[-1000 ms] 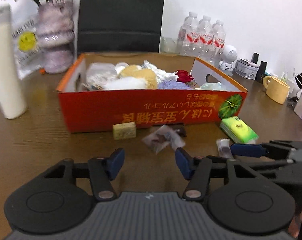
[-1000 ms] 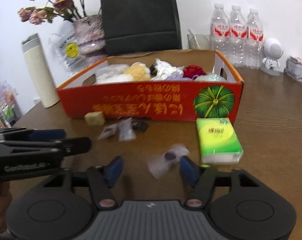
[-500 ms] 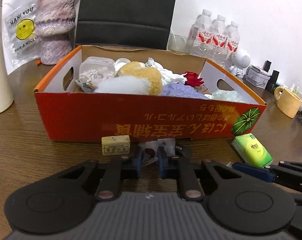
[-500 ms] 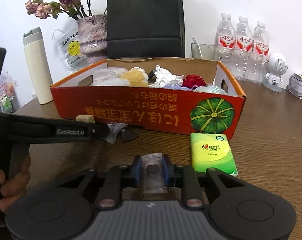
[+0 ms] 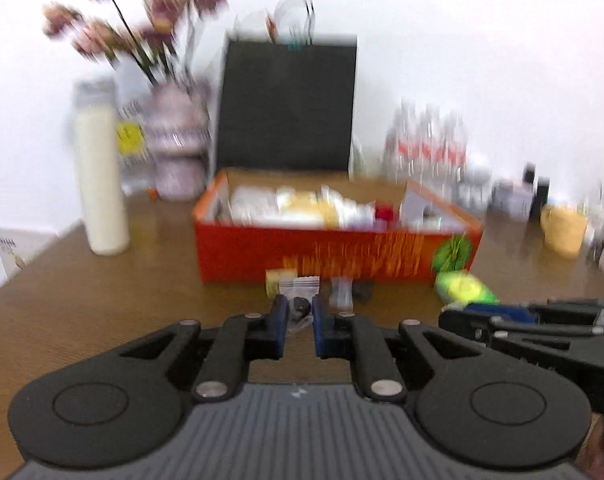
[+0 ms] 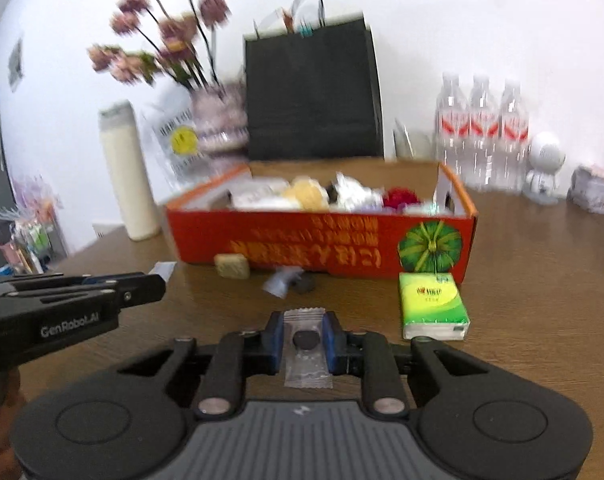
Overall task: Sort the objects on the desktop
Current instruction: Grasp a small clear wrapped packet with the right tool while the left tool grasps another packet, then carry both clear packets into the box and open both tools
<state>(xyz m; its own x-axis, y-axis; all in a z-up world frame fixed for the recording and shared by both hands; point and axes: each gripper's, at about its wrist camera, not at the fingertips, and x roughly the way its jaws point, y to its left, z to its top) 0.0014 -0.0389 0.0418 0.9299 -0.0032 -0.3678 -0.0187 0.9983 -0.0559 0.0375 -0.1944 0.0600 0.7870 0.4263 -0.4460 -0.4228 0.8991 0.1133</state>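
Note:
My left gripper [image 5: 300,310] is shut on a clear candy packet [image 5: 302,283] with a dark sweet inside, held above the brown table [image 5: 102,300]. My right gripper [image 6: 305,336] is likewise shut on a second clear candy packet [image 6: 304,316] with a dark sweet. Ahead of both stands the orange cardboard box [image 6: 321,244], full of soft items. In front of the box lie a small yellow block [image 6: 232,266], one more loose wrapper [image 6: 282,280] and a green tissue pack [image 6: 433,306]. The left gripper's side [image 6: 82,292] shows at the left of the right wrist view.
Behind the box stand a black paper bag [image 6: 313,96], a vase of dried flowers [image 6: 218,120] and a tall cream flask [image 6: 126,168]. Three water bottles [image 6: 481,132] and a white figurine [image 6: 543,168] are at the back right. A yellow mug [image 5: 563,230] sits far right.
Both grippers went from open to shut, each on a candy packet. Both then pulled back from the box and rose, lifting the packets off the table.

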